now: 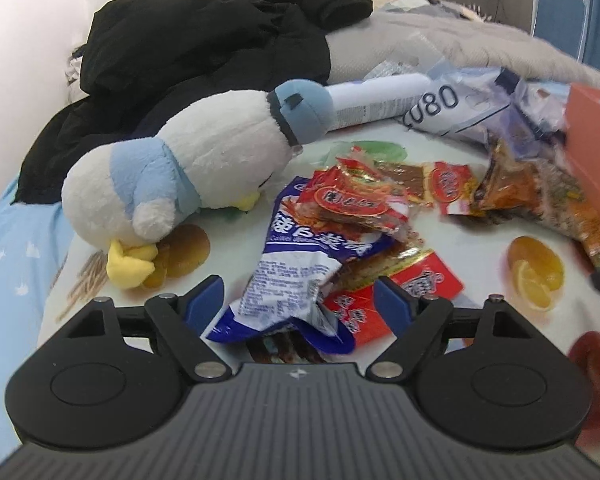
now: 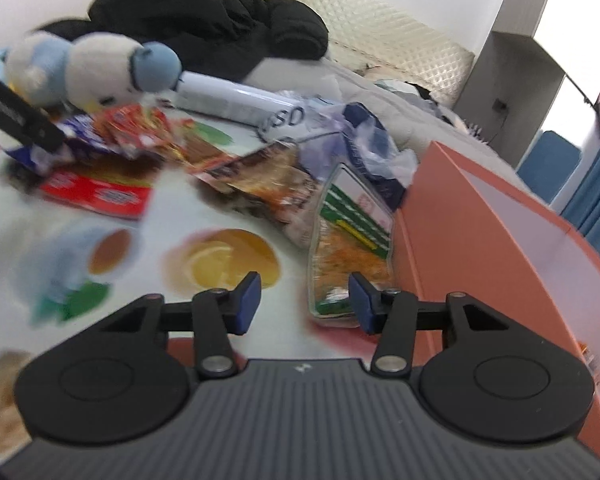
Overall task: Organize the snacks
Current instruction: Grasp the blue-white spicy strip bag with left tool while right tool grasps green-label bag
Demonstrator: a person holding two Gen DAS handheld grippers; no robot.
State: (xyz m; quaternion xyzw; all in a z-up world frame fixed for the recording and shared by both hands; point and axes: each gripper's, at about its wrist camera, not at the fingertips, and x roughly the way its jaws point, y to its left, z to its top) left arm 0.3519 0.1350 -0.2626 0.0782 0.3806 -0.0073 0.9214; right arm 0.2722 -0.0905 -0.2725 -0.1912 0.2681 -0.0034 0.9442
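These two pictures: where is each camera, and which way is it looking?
Left wrist view: sits on the left hand-held gripper, looking down along its open fingers at a blue-and-white snack bag, with a plush penguin behind.
Right wrist view: sits on the right hand-held gripper, looking along its open fingers at a green-and-orange snack packet beside an orange box; the other gripper's black finger shows at the left.
Shared: the penguin, the snack pile, the orange box, the black jacket.
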